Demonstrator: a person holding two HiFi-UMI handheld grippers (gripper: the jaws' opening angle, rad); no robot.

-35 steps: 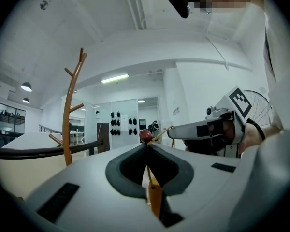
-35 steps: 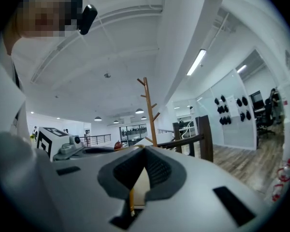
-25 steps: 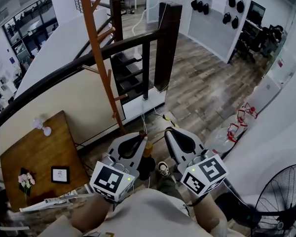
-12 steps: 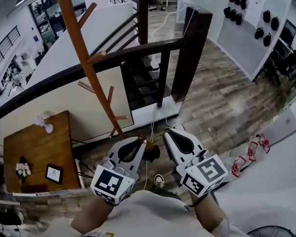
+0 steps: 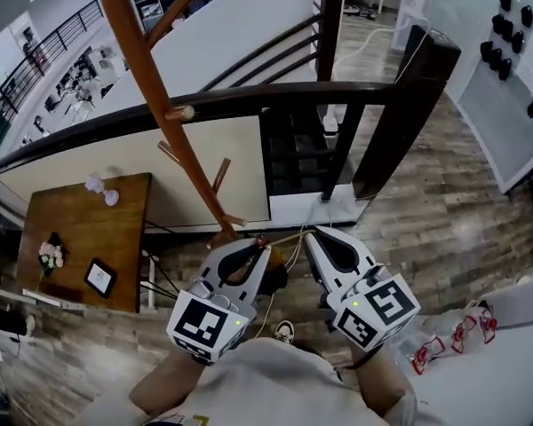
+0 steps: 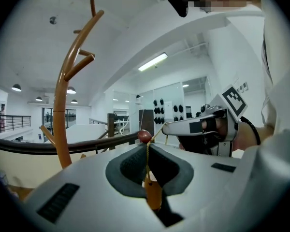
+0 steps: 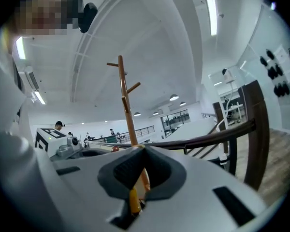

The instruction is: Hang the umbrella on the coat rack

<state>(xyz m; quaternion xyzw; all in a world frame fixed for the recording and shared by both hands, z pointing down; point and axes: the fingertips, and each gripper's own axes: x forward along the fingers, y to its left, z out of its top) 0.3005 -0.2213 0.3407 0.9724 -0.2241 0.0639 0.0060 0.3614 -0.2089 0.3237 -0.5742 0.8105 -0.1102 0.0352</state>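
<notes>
The orange wooden coat rack slants from the top left down to its foot just beyond my grippers; it also stands in the left gripper view and the right gripper view. My left gripper is shut on the umbrella's yellow loop cord, with a red bead at its tips. The cord runs across to my right gripper, also shut on it. The dark umbrella hangs below between them, mostly hidden.
A dark wooden railing with a thick post runs behind the rack, and stairs go down beyond it. A wooden table with a picture frame and flowers stands at the left. A plastic bag with red handles lies at the right.
The rack and railing have come nearer and shifted right in the head view. Both grippers keep the same hold on the cord, side by side.
</notes>
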